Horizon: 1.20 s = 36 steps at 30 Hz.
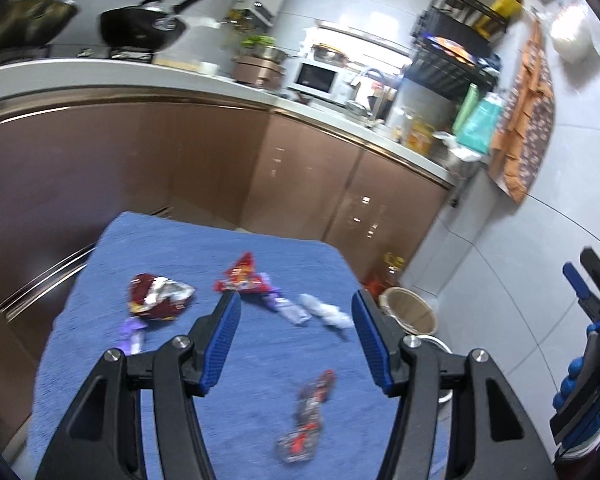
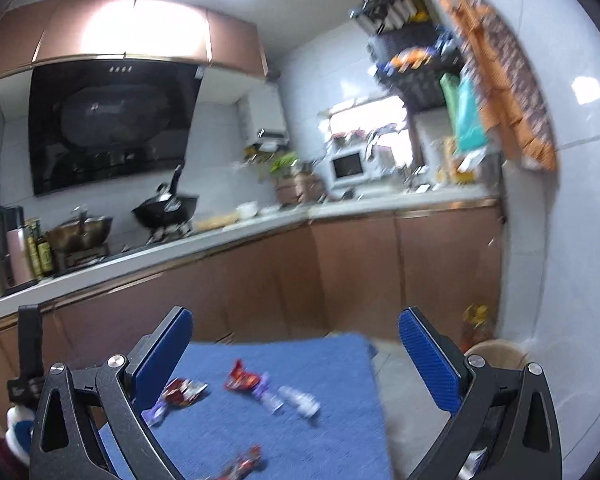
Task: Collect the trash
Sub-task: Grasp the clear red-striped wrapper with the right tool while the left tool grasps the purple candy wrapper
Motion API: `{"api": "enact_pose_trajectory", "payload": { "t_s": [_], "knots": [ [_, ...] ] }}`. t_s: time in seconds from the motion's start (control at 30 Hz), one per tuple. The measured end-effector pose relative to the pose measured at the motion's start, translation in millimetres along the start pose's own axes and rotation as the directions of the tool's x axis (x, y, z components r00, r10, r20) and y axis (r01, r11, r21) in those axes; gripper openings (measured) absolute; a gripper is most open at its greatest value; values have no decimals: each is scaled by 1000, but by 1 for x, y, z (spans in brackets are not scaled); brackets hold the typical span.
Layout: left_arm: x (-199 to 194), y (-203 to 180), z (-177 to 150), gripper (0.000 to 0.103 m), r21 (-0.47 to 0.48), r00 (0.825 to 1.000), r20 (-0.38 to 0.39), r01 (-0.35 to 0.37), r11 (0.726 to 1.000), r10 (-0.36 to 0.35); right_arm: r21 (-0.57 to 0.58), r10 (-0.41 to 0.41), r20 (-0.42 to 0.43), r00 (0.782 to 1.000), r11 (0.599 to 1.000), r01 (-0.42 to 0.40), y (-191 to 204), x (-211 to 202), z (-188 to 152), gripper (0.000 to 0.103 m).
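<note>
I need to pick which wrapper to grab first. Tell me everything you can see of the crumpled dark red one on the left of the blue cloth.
The dark red wrapper is a crumpled snack bag, torn open so its silvery foil lining shows, with some yellow print low down. It lies flat on the blue cloth, left of the red wrapper. A purple wrapper lies just in front, possibly touching. No gripper touches it. Motion blur hides the lettering.

The left black two-finger gripper with blue ribbed pads (image 1: 296, 328) is held with its jaws spread wide, nothing between them. The right black two-finger gripper with blue ribbed pads (image 2: 296, 354) likewise has its jaws spread wide and unloaded.
</note>
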<state>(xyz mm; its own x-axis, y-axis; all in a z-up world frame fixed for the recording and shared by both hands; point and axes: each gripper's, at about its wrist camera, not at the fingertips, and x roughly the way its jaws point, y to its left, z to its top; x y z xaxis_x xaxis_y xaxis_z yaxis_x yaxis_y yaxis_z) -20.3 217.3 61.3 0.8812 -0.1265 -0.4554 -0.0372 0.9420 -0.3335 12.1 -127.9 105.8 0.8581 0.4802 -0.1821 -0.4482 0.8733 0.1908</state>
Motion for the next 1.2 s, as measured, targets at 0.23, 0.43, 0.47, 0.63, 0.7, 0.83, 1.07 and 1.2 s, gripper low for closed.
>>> {"api": "enact_pose_trajectory", "payload": {
  "t_s": [0.23,0.43,0.47,0.63,0.7,0.83,1.07,1.2],
  "knots": [
    [-9,57,-17,56,-44,997,-14,-73,996,72,30,145,-215,966,989,-142,17,41,-34,103],
    [-8,103,-37,56,-59,992,-44,-121,991,119,98,219,-378,899,976,-196,30,78,-75,103],
    [-7,110,-40,56,-61,991,-50,-130,990,127,107,226,-413,882,974,-199,33,86,-84,103],
    [9,151,-57,56,-79,982,-102,-169,982,161,165,261,-551,792,965,-204,46,125,-127,103],
    [19,166,-64,56,-88,977,-131,-182,979,170,176,265,-596,758,964,-199,51,139,-143,102],
    [39,184,-73,56,-95,970,-171,-190,977,172,187,266,-671,692,964,-190,62,166,-173,101],
    [80,196,-80,56,-70,959,-227,-189,979,169,184,248,-755,607,969,-166,66,193,-204,80],
    [106,194,-79,56,-38,954,-252,-176,984,161,186,237,-786,570,971,-148,64,203,-220,72]
  ]
}}
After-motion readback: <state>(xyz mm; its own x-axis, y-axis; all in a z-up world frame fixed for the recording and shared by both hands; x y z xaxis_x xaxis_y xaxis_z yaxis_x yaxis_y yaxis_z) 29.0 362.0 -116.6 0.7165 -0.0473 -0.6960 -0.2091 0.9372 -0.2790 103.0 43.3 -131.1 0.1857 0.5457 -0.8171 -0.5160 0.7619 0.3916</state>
